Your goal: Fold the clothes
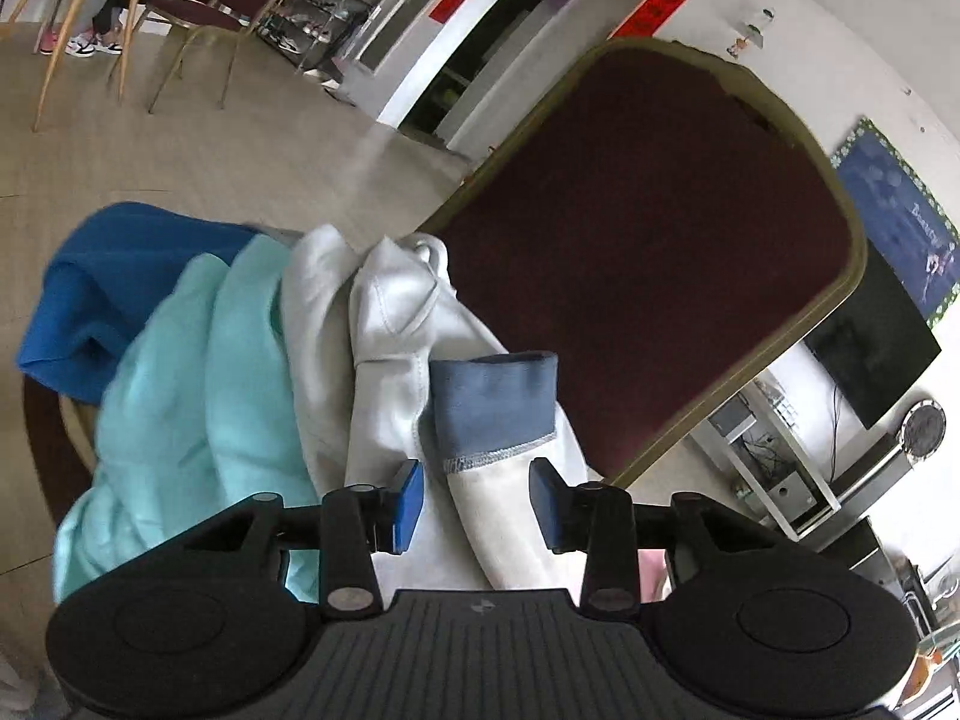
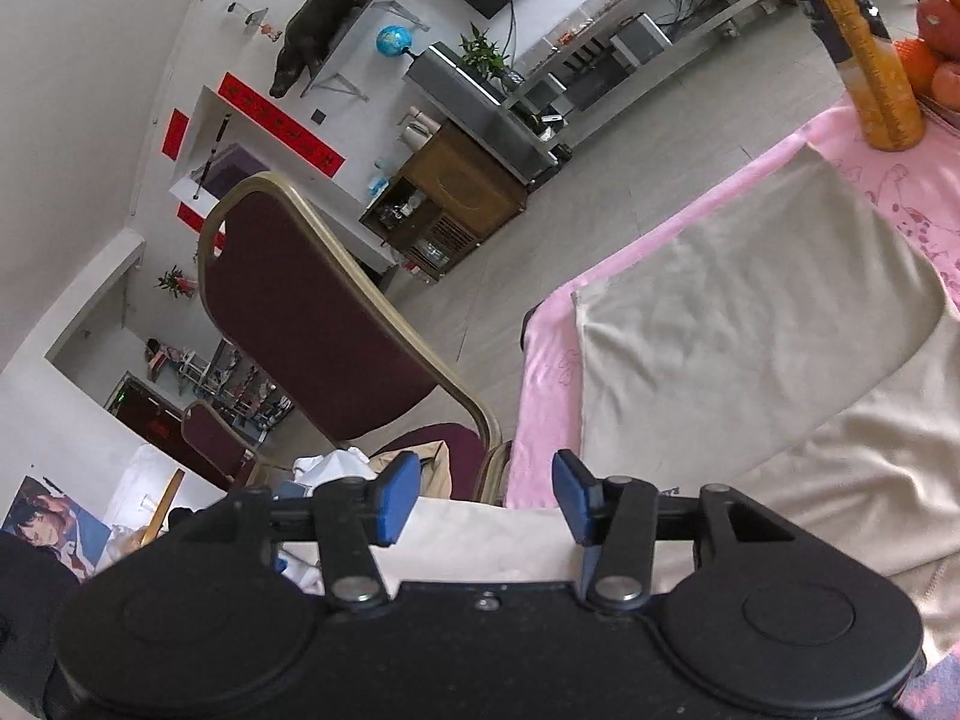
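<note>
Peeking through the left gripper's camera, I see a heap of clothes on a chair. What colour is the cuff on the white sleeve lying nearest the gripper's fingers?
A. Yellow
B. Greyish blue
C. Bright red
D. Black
B: the white sleeve running out between the open left gripper fingers ends in a greyish-blue cuff, beside the mint garment and the deep blue one.

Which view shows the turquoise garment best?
The left wrist view: the turquoise garment lies in plain sight on the pile, between a blue garment and a white one. The right wrist view does not show it.
</note>
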A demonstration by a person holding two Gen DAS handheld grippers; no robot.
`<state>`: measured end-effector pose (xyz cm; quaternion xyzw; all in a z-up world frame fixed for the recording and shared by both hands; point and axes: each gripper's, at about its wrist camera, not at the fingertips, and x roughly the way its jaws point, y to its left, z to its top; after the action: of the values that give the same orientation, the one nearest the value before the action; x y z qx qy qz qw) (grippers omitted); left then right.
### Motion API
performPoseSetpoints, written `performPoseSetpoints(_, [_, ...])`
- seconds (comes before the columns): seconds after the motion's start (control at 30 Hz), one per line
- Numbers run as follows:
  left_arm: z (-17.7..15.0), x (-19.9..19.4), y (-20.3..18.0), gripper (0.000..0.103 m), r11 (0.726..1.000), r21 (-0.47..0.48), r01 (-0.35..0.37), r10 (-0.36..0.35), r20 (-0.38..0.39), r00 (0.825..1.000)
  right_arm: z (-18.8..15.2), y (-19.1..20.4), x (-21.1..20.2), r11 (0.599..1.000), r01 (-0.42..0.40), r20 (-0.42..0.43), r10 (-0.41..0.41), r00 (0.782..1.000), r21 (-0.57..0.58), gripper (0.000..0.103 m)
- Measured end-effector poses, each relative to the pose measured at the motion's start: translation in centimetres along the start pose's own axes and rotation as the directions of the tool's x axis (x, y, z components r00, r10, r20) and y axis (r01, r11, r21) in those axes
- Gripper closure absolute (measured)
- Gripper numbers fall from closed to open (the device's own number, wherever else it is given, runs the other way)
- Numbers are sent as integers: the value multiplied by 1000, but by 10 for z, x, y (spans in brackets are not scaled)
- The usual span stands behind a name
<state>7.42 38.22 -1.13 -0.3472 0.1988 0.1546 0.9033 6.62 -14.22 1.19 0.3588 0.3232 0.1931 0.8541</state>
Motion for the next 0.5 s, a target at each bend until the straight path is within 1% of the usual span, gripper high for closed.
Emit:
performPoseSetpoints(0.1, [2,13,1,66,1000,10,-14,14,-3,1000,0,1,5,1000,-9,-2,9,1000,-4,52])
performPoseSetpoints(0.13, [3,16,0,68,1000,12,-13,13,2,1000,-1,1,7,1000,-11,-4,11,1000,-5,52])
performPoseSetpoints(0.2, [7,16,-5,79,999,36,-29,29,16,999,-2,2,8,1000,-10,-12,9,1000,-15,52])
performPoseSetpoints(0.23, [8,18,-8,97,998,57,-37,36,10,999,-2,3,9,1000,-11,-15,10,1000,-15,52])
performPoseSetpoints(0.27, [9,16,-12,100,996,77,-47,46,11,999,-2,2,8,1000,-15,-15,15,1000,-11,52])
performPoseSetpoints(0.3, [9,14,-16,100,994,98,-57,56,14,998,-3,1,6,1000,-20,-14,20,1000,-7,52])
performPoseSetpoints(0.33, [9,6,-23,101,990,129,-62,59,32,998,-2,0,4,1000,-24,-10,24,1000,-3,52])
performPoseSetpoints(0.4, [7,-9,-38,101,982,183,-51,40,67,997,0,-6,-3,1000,-28,2,28,1000,2,52])
performPoseSetpoints(0.43, [5,-17,-48,101,975,217,-45,28,83,996,2,-10,-8,1000,-26,11,26,1000,2,51])
performPoseSetpoints(0.5, [-2,-36,-72,101,953,303,-32,-5,120,993,5,-22,-19,1000,-17,25,17,1000,6,50])
